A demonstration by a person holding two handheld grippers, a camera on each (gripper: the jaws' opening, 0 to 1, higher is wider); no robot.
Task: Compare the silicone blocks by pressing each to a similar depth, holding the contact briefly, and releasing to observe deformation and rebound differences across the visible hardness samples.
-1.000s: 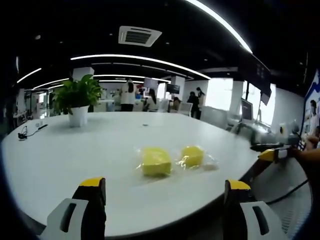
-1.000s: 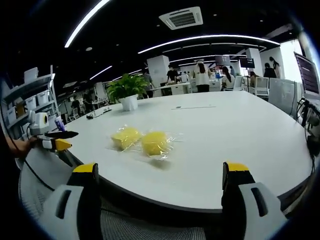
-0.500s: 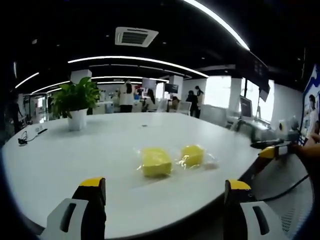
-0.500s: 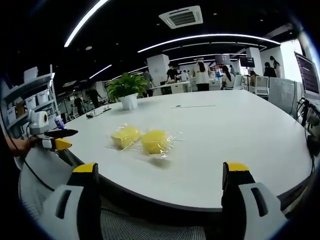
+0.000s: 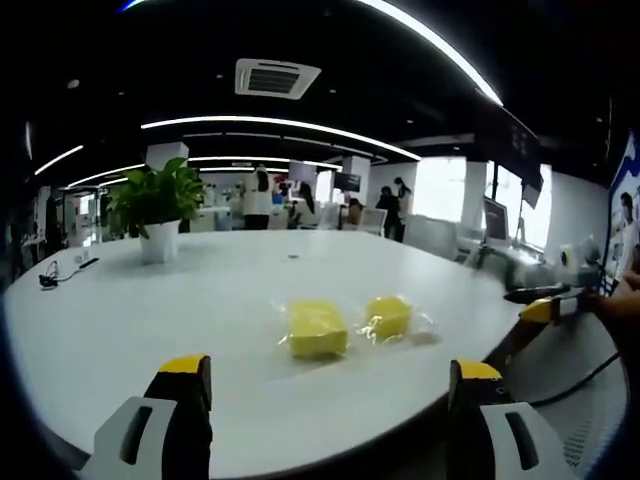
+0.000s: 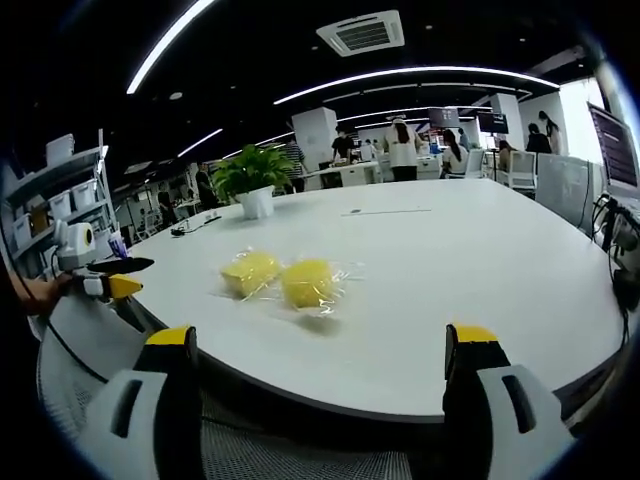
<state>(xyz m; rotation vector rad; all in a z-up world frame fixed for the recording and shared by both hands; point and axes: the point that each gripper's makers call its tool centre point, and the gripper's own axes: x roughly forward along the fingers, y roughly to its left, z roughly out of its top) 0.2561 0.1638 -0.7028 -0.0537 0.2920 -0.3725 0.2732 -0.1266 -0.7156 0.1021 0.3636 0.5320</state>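
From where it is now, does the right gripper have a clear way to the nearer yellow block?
Probably yes. The right gripper is open, and only bare white table lies between it and the wrapped yellow block.

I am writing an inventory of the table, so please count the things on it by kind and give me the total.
Yellow silicone blocks in clear wrap: 2
Potted plants: 1
Dark cables near the plant: 1
Total: 4
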